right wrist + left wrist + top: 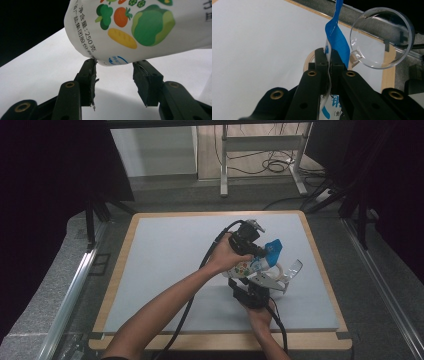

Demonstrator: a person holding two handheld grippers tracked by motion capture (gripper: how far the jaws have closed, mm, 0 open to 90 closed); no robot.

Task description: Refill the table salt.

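Two black grippers right of centre in the high view, over the pale grey table top [165, 265]. Left gripper [329, 62] clamped shut on the thin top edge of the white plastic pouch printed with vegetables [140, 27], blue torn strip [337, 37] rising above the pinch toward the frame's top. Clear round plastic cup [382, 37] at upper right of that view. Right gripper [115, 75] parted, pads just at the pouch's lower corner, contact on the left pad, grip uncertain.
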